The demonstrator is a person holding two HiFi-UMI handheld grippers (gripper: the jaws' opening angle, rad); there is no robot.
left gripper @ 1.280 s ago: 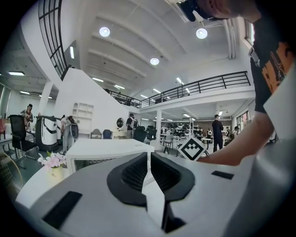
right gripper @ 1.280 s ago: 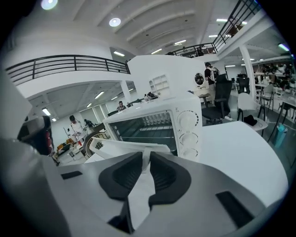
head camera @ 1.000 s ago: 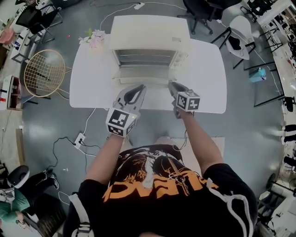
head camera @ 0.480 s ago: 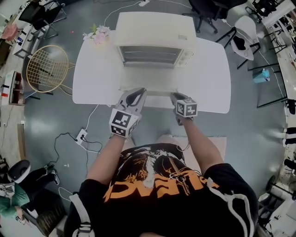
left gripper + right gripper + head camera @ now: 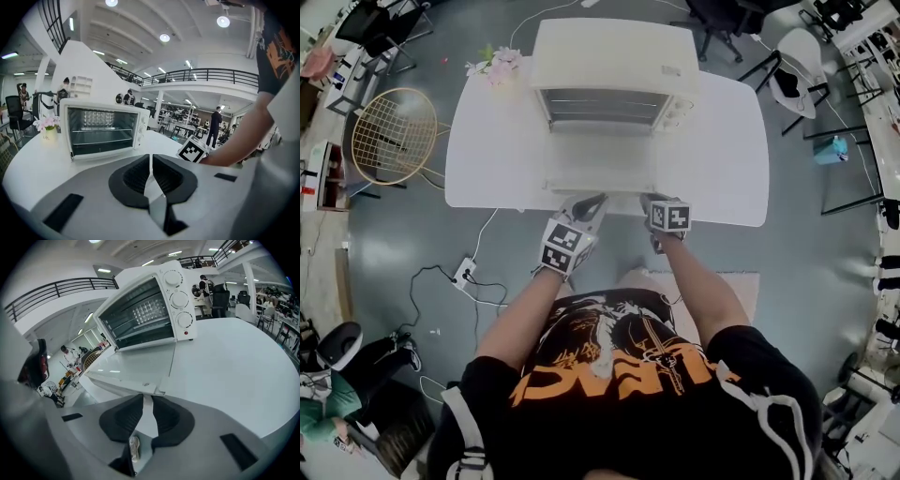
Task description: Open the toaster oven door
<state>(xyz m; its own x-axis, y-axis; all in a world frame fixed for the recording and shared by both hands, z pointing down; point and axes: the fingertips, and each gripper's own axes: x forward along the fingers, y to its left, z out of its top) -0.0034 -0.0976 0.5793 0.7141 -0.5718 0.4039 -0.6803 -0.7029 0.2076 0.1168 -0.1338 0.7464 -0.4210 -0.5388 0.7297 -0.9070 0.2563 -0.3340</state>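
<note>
A cream toaster oven (image 5: 614, 66) stands at the back of the white table (image 5: 712, 141). Its glass door (image 5: 600, 169) lies flat, folded down toward me, and the wire racks inside show. In the right gripper view the oven (image 5: 145, 310) is seen with its door (image 5: 136, 366) stretching to just beyond the jaws. My right gripper (image 5: 649, 199) sits at the door's front right corner, jaws a narrow gap apart with nothing between them. My left gripper (image 5: 592, 201) hovers at the door's front edge, left of the right one, shut and empty. The left gripper view shows the open oven (image 5: 101, 129) ahead.
A small pot of pink flowers (image 5: 499, 64) stands at the table's back left corner. On the floor lie a round wire basket (image 5: 391, 141) at the left and a power strip (image 5: 461, 278) with cables. Office chairs (image 5: 787, 80) stand at the back right.
The oven door has come down from partly lowered to flat. Both grippers have drawn back toward me, to the table's near edge.
</note>
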